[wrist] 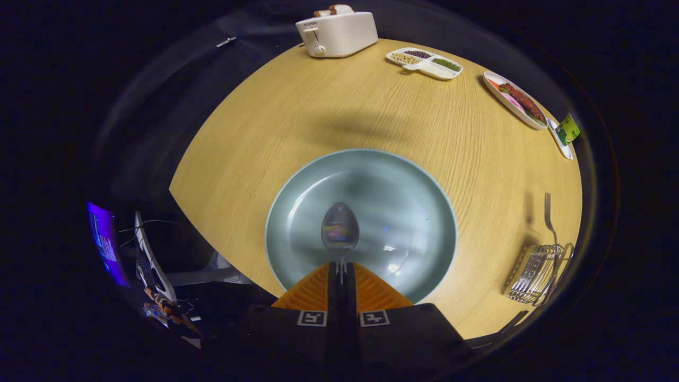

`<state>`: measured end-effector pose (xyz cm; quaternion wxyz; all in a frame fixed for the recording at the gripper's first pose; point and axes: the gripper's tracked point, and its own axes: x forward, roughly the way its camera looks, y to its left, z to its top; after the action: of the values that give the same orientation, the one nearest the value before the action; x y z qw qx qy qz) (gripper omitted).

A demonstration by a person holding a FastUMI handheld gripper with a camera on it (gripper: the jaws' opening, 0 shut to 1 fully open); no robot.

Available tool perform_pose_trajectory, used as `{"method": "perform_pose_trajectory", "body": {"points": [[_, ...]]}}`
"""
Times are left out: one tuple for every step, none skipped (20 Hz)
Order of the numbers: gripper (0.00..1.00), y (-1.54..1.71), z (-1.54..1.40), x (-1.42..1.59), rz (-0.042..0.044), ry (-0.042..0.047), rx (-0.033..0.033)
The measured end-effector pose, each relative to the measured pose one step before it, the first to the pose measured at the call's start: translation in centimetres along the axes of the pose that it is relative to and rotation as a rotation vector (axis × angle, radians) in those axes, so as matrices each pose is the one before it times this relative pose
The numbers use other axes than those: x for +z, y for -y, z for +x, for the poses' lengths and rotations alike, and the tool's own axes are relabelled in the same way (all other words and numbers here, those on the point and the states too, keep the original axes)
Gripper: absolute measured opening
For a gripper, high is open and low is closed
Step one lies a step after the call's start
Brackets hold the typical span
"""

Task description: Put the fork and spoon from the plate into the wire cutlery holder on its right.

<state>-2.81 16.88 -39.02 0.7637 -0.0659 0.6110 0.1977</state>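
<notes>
The gripper (341,270) had its two fingers squeezed tight on the spoon (340,227), low in the middle, over the plate (297,212). The fork (549,215) stood in the wire cutlery holder (536,273), lower right.

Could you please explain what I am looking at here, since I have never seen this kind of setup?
This is a fisheye camera riding on handheld tongs, looking along their two fingers. The fingers are closed on the handle of a spoon, holding it over a plate on a round wooden table. To the plate's right stands a wire cutlery holder with a fork already in it. Farther back are a toaster, a divided dish and a plate of food.
</notes>
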Motion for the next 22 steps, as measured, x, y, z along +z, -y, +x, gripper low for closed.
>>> {"method": "perform_pose_trajectory", "body": {"points": [[0.08,0.978,-1.356,0.531,-0.01225,0.02048,-0.00607],[0.08,0.917,-1.348,0.376,-0.00809,0.01488,-0.00379],[0.08,0.722,-1.193,0.27,0.00077,0.00936,0.00525],[0.08,0.386,-1.147,0.342,0.00803,0.0105,0.01149],[0.08,0.432,-1.245,0.245,0.00778,0.00518,0.01213],[0.08,0.706,-1.027,0.382,0.00627,0.00846,0.0083],[0.08,0.644,-1.459,0.27,0.00305,0.00661,0.00302],[0.08,0.86,-1.76,0.252,0.00051,0.01021,0.00069],[0.08,1.063,-1.602,0.31,-0.00007,0.01055,-0.00773],[0.08,1.182,-1.404,0.279,-0.00068,0.00892,-0.01093],[0.08,1.241,-1.459,0.217,-0.00078,0.0084,-0.01243],[0.08,1.36,-1.317,0.093,-0.00012,0.00598,-0.01591],[0.08,1.348,-1.174,-0.089,-0.00004,-0.00025,-0.01353],[0.08,1.373,-1.046,-0.413,-0.00074,-0.00569,-0.01547],[0.08,1.462,-0.824,-0.415,-0.00336,-0.01069,-0.01873],[0.08,1.488,-0.561,-0.567,-0.00571,-0.01354,-0.01922],[0.08,1.377,-0.43,-0.608,-0.00138,-0.0167,-0.01881],[0.08,1.365,-0.106,-0.867,0.00237,-0.02227,-0.01295],[0.08,0.919,0.075,-0.741,0.00941,-0.02042,-0.00797],[0.08,0.814,0.371,-0.688,0.0088,-0.02046,-0.00149],[0.08,0.572,0.413,-0.764,0.0087,-0.02219,0.0011],[0.08,0.518,0.33,-0.801,0.00635,-0.02257,-0.00133]]}}
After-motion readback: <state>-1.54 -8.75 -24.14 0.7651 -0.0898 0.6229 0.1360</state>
